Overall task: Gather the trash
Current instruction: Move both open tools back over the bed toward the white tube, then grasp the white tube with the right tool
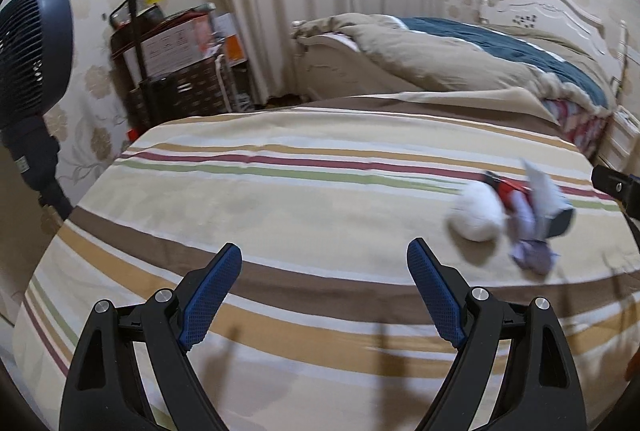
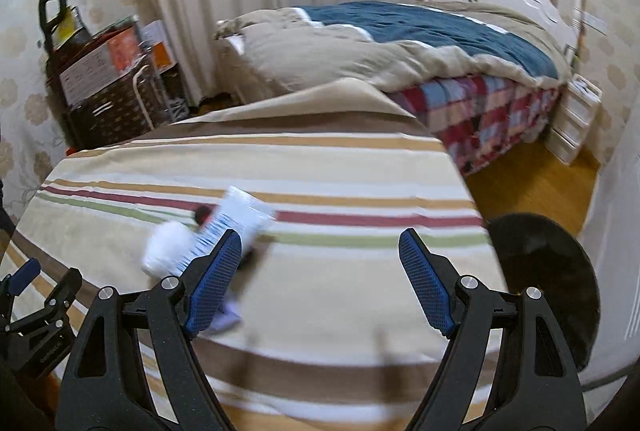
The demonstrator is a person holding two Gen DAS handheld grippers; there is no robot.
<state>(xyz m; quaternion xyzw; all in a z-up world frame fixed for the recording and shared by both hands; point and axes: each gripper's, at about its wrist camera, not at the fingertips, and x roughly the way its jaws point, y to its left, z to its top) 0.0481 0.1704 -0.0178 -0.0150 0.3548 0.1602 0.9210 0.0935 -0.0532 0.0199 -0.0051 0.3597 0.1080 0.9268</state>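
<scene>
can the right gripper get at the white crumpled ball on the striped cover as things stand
Probably yes: the right gripper is open above the striped cover, and the white ball lies just beyond its left finger, though a printed wrapper leans beside it.

no text is legible; print on the white wrapper (image 2: pixel 236 219) is blurred.

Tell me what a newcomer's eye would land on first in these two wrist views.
Probably the small heap of trash on the striped bedspread: a white wad, a red scrap, pale crumpled paper, all motion-blurred, lying ahead and right of the open left gripper. In the right wrist view the heap sits just past the left finger of the open right gripper. Behind it, a rumpled bed with a blue and tan quilt fills the background.
</scene>
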